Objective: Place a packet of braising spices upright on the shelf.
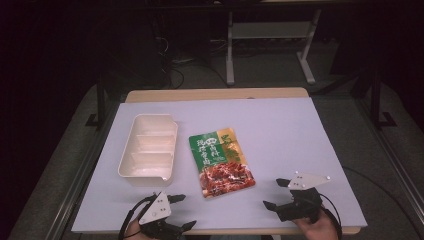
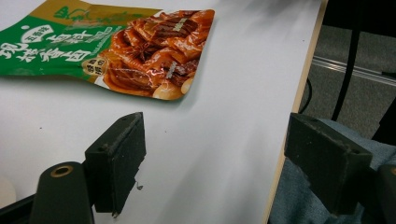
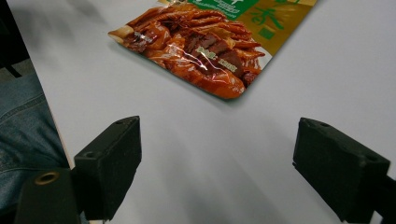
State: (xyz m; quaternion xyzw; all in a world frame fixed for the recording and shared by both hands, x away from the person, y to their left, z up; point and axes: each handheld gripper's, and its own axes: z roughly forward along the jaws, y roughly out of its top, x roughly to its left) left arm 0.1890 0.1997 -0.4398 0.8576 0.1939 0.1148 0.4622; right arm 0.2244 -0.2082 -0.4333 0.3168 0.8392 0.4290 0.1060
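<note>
A green and orange food pouch (image 1: 221, 162) with a picture of braised meat lies flat in the middle of the white table mat (image 1: 280, 130). Left of it stands a cream tray (image 1: 172, 145) with three empty compartments. My left gripper (image 1: 183, 212) rests at the near edge below the tray, open, jaws pointing right toward the pouch. My right gripper (image 1: 275, 193) sits at the near right, open, jaws pointing left. In the left gripper view the gripper (image 2: 215, 140) holds nothing, with the pouch (image 2: 116, 46) ahead. The right gripper (image 3: 217, 140) is likewise empty, short of the pouch (image 3: 201, 46).
The mat's near edge (image 1: 225, 231) runs just under both hands. A person's jeans (image 2: 299, 196) show past that edge (image 3: 23, 121). A bare wooden strip (image 1: 215, 93) borders the far side. White desk legs (image 1: 230, 55) and cables stand on the dark floor behind.
</note>
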